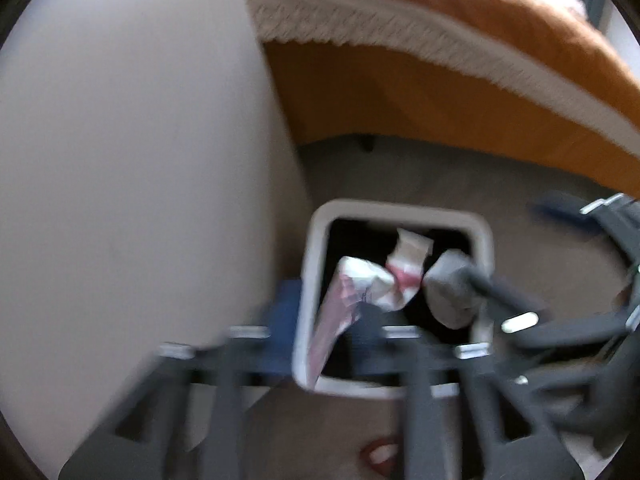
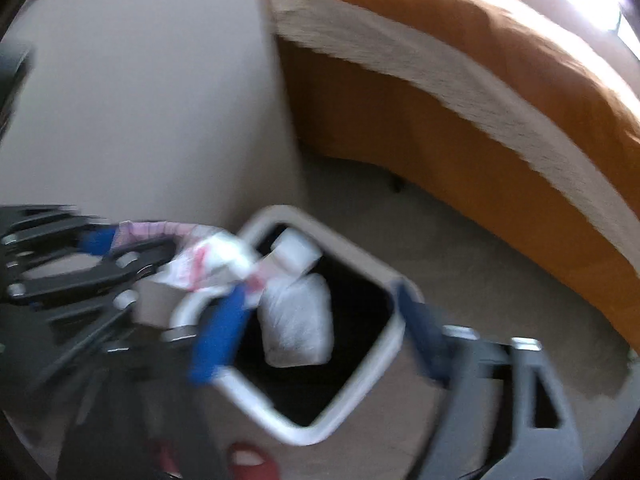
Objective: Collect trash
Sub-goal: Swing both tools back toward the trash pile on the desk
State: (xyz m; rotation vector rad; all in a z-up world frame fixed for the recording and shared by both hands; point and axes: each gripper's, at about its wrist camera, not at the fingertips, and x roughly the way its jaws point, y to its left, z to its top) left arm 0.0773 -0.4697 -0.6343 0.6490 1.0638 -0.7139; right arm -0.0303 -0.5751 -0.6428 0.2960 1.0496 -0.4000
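A white square trash bin (image 1: 482,236) with a dark inside stands on the carpet by the wall; it also shows in the right wrist view (image 2: 390,344). My left gripper (image 1: 326,330) hangs over its near rim, and a crumpled white and pink wrapper (image 1: 360,280) sits between the blurred fingers. The wrapper also shows in the right wrist view (image 2: 208,260), held by the left gripper (image 2: 132,260). My right gripper (image 2: 316,344) is open above the bin, empty. White wadded trash (image 2: 298,320) and a paper roll (image 2: 296,252) lie inside. The right gripper's tip (image 1: 452,288) hangs over the bin's right side.
A bed with an orange cover (image 1: 440,92) and a white fringed throw (image 1: 360,20) stands behind the bin. A pale wall (image 1: 120,140) fills the left. Beige carpet (image 2: 460,264) lies around the bin. A red slipper (image 2: 252,462) is at the bottom edge.
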